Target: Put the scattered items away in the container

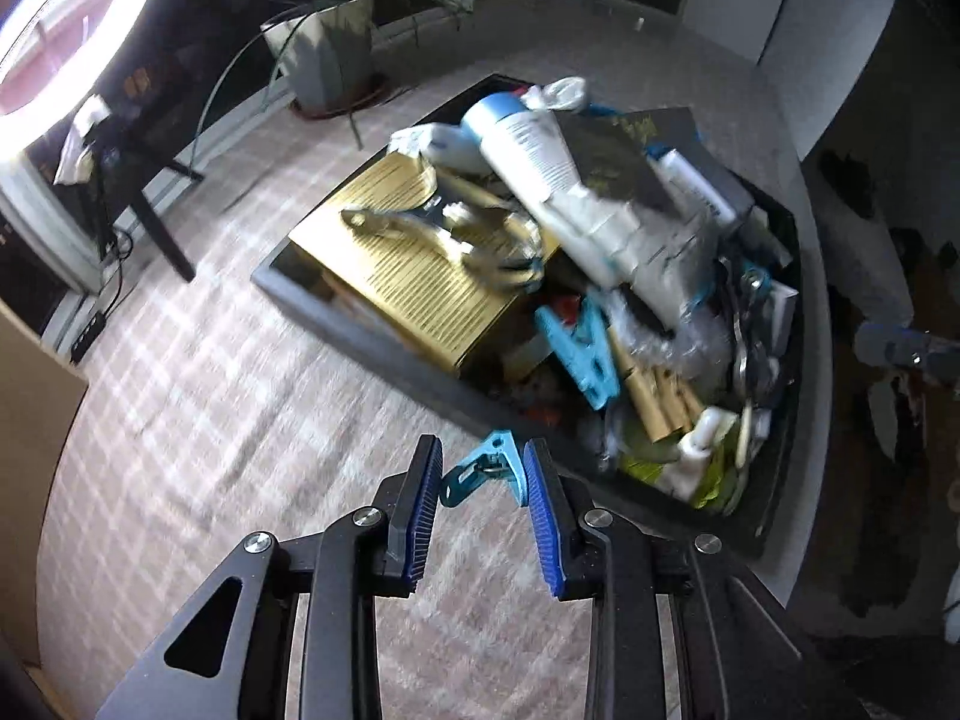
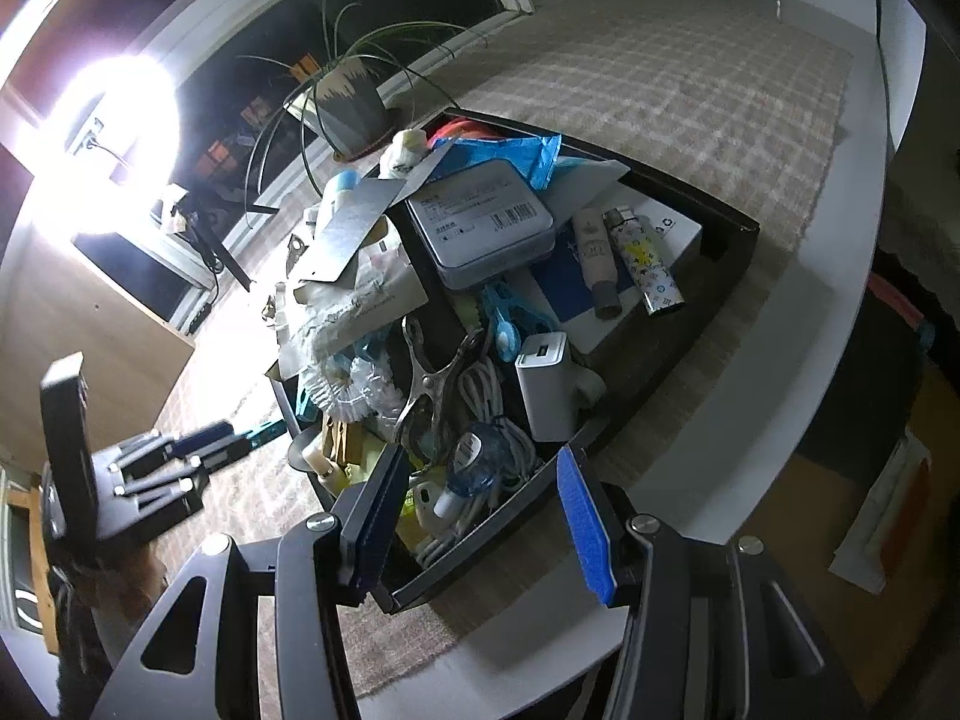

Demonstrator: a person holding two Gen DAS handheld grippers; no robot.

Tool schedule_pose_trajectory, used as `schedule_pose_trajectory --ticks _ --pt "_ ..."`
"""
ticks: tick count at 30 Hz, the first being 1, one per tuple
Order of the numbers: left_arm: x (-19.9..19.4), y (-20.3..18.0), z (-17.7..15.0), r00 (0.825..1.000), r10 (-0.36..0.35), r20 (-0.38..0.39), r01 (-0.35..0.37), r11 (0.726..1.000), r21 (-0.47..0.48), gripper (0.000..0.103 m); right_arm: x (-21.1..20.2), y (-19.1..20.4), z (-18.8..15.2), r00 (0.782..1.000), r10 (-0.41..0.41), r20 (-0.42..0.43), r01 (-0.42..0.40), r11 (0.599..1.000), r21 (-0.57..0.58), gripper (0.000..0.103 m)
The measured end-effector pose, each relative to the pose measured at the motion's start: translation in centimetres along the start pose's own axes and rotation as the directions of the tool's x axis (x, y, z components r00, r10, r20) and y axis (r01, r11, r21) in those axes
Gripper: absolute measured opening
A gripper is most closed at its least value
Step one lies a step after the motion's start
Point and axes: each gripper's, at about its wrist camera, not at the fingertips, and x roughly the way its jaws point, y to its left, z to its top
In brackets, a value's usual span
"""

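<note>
My left gripper [image 1: 483, 450] is shut on a small blue clothespin [image 1: 489, 468], held off the checked tablecloth [image 1: 210, 360] just short of the near rim of the black container [image 1: 372, 336]. From the right wrist view the same left gripper [image 2: 198, 444] shows at the left, the teal clothespin [image 2: 264, 433] sticking out of it toward the container [image 2: 480, 531]. The container is heaped with a gold box [image 1: 408, 264], a white tube [image 1: 540, 162], another blue clothespin [image 1: 582, 354], a grey tin [image 2: 480, 222] and a white charger [image 2: 546, 384]. My right gripper [image 2: 480, 453] hangs open over the container's near corner, holding nothing.
A potted plant [image 1: 330, 54] stands behind the container by the dark window. A bright ring lamp [image 1: 60, 30] glares at the far left. The white table edge [image 2: 780, 330] runs along the right, with the floor beyond it.
</note>
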Motion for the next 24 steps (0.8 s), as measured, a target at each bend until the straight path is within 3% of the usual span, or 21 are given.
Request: schedule_pose_trajectory --ticks 7,9,15,18,24 --pt "0.4 -0.9 2.3 1.000 0.013 -0.002 -0.013 0.998 0.054 0.031 -0.4 -1.2 0.1 1.000 -0.003 0.021 0.003 0.999 0.038 0.048" --pt "1.6 -1.3 4.3 1.000 0.012 -0.003 -0.011 0.998 0.068 0.031 -0.3 -1.6 0.1 1.000 -0.002 0.020 0.001 0.999 0.050 0.048" --pt "3.4 -2.5 6.2 0.999 0.006 -0.050 -0.001 0.995 0.101 0.032 -0.3 -2.0 0.1 1.000 0.002 0.021 -0.004 0.998 0.066 0.048" --pt "3.7 -2.3 6.5 0.998 -0.003 -0.068 0.008 0.997 0.078 0.047 -0.3 -2.1 0.2 1.000 0.001 0.023 -0.003 0.998 0.070 0.048" --pt "2.0 -1.0 5.5 0.999 0.024 -0.025 -0.024 0.999 0.027 0.048 -0.3 -1.6 0.3 1.000 -0.008 0.023 0.006 0.999 0.051 0.048"
